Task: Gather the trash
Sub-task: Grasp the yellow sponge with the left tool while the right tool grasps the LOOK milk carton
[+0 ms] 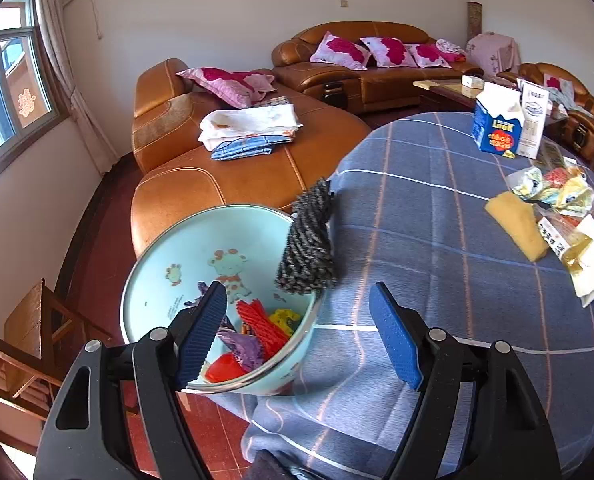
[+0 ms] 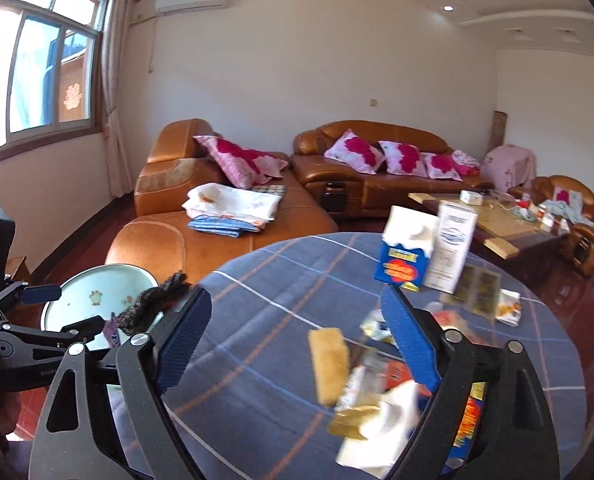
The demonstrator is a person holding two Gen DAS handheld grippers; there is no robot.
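Note:
A light blue basin [image 1: 169, 264] sits at the left edge of the round table with the blue plaid cloth [image 1: 437, 240]. It holds red netting [image 1: 261, 320] and purple and yellow wrappers. A dark grey knitted cloth [image 1: 309, 240] hangs over its rim. My left gripper [image 1: 297, 286] is open just in front of the basin and the cloth, with nothing held. My right gripper [image 2: 295, 291] is open above the table with nothing between its fingers. Ahead of it lie a yellow sponge [image 2: 331, 364] and crumpled wrappers [image 2: 373, 412]. Two cartons [image 2: 405, 256] stand further back.
An orange leather sofa [image 1: 257, 172] with folded laundry [image 1: 249, 124] stands behind the table. A wooden chair [image 1: 33, 320] is at the lower left, beside the basin. A coffee table [image 2: 509, 228] with clutter stands at the right. The left gripper [image 2: 63, 310] shows at the right view's left edge.

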